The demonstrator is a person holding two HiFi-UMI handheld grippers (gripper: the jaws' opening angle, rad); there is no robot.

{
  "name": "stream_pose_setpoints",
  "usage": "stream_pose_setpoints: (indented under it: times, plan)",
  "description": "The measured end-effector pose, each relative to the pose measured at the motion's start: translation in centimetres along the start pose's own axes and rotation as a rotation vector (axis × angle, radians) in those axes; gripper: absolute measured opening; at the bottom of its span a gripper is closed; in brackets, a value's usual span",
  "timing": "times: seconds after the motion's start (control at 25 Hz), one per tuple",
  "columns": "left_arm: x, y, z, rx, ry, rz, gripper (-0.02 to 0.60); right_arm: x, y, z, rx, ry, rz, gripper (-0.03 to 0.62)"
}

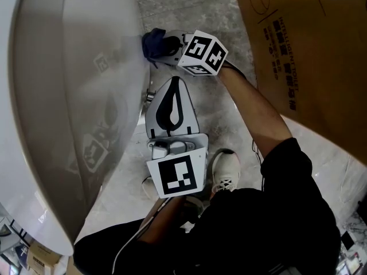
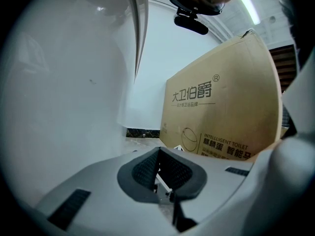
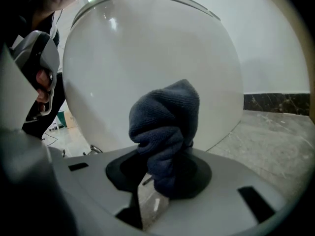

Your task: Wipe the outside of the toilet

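While our right tool (image 3: 162, 168) was clenched on the dark blue cloth (image 3: 165, 127), the cloth sat against the outer wall of the toilet (image 1: 74, 96), low down. Our left tool (image 2: 158, 154) was clamped together on nothing, just beside the bowl. A cardboard box (image 1: 304, 56) stood opposite, hemming in the marble floor (image 1: 195, 10) we worked over. Our shoe (image 1: 226, 171) was near the left tool.
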State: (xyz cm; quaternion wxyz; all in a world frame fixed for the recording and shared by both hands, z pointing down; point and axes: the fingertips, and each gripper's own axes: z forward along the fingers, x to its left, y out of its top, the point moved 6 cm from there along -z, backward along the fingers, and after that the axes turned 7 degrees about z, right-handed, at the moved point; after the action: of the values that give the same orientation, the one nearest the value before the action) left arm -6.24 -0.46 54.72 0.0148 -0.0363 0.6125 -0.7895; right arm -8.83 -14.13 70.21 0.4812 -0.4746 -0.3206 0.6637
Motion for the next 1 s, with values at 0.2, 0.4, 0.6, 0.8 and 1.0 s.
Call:
stream_pose_setpoints:
  times: [0.2, 0.4, 0.6, 0.8, 1.0]
  plan:
    - [-0.2, -0.2, -0.1, 0.002, 0.000, -0.005, 0.011, -0.2, -1.2, 0.4, 0.030, -0.012, 0.017, 0.114]
    - [-0.5, -0.4, 0.1, 0.006, 0.011, -0.013, 0.011, -0.5, -1.9, 0.7, 0.071, -0.035, 0.016, 0.114]
    - [-1.0, -0.4, 0.1, 0.010, 0.020, -0.017, 0.012, -0.4, -2.2, 0.0, 0.100, -0.059, -0.005, 0.115]
    - [-1.3, 0.2, -0.3, -0.007, 0.021, -0.001, 0.012, 0.0, -1.3, -2.9, 0.061, -0.066, -0.021, 0.115]
    - [-1.6, 0.1, -0.7, -0.010, 0.016, 0.008, 0.012, 1.5, 1.6, -6.1, 0.000, -0.048, -0.068, 0.115]
